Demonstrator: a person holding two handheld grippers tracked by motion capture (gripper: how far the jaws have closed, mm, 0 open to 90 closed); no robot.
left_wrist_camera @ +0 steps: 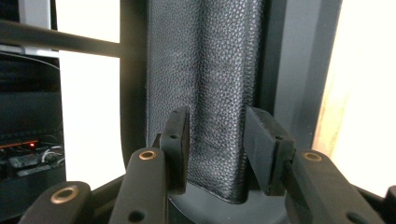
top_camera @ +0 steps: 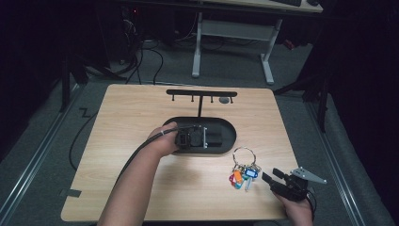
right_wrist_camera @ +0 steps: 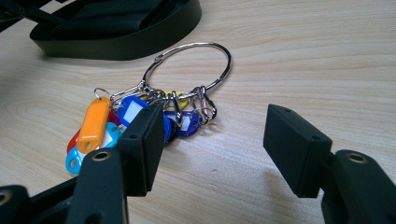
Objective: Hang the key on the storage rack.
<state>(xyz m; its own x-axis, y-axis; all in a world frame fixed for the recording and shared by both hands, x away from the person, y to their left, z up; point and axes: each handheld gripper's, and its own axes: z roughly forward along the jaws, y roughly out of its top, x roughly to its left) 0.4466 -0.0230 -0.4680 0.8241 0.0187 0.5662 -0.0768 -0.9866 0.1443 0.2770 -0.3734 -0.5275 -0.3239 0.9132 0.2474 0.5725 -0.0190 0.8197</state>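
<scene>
Table (top_camera: 141,117) brightly lit amid dark surroundings; left gripper view blown out white behind.

Bare wooden table (top_camera: 131,117) lies open to the left of and in front of the black oval tray (top_camera: 229,128). A T-shaped hook stand (top_camera: 201,94) rises from the tray's far end. A key ring (right_wrist_camera: 187,70) with coloured tags sits just ahead of the right gripper (right_wrist_camera: 219,149), apparently untouched.

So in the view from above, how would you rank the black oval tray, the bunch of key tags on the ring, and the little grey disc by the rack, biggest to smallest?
As they look from above:
1. black oval tray, clearly largest
2. bunch of key tags with its ring
3. grey disc, smallest, though it lies farther from the camera, which shrinks it a little.
</scene>
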